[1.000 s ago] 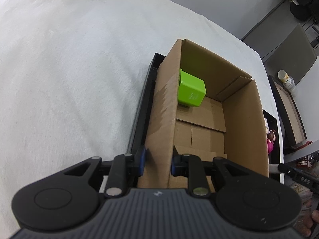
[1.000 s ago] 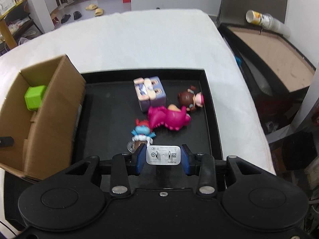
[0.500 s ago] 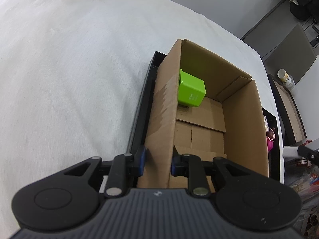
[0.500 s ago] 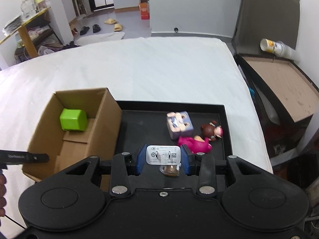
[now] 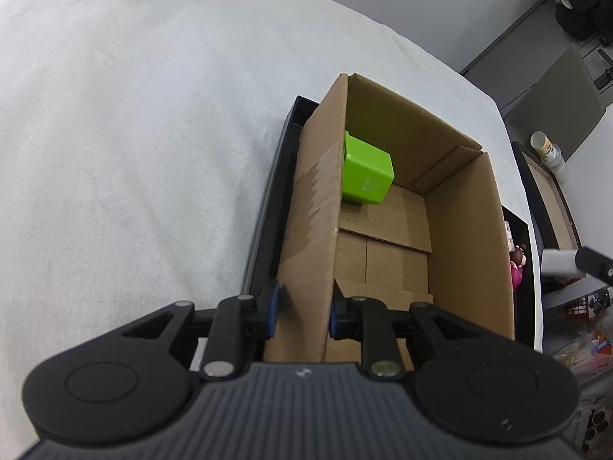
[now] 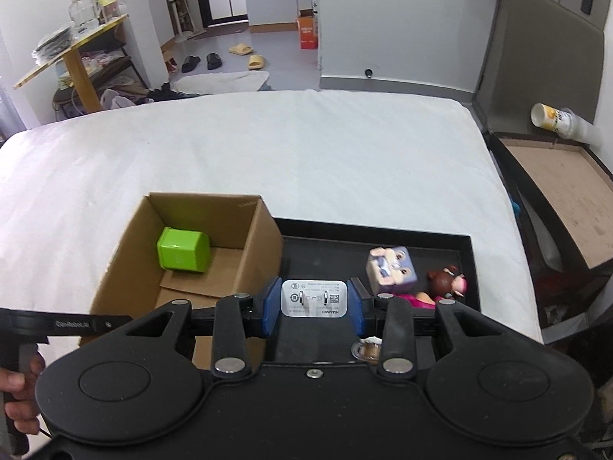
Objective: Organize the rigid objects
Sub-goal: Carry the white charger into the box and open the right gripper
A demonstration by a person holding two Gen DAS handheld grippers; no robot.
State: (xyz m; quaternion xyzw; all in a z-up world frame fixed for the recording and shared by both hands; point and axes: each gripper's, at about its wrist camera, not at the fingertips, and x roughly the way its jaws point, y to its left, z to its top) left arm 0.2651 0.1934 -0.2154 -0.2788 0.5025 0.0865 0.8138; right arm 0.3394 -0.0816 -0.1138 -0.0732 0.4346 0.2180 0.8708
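The left hand-held gripper [image 5: 302, 312] pinches the near-left wall of the box [image 5: 314, 230], which sits at the left end of a black tray [image 6: 469, 268] on a white bed [image 6: 268, 145]. The right hand-held gripper [image 6: 315, 304] grips a white charger [image 6: 315, 298] above the tray, right of the box. A green cube [image 6: 183, 250] lies inside the box; toys [image 6: 390, 270] sit at the tray's right end.

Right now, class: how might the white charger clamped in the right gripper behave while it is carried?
The white charger looks rigid, so probably won't flex. Its smooth flat sides might slip between the right gripper's pads. Compact and blocky, it likely won't roll once released.
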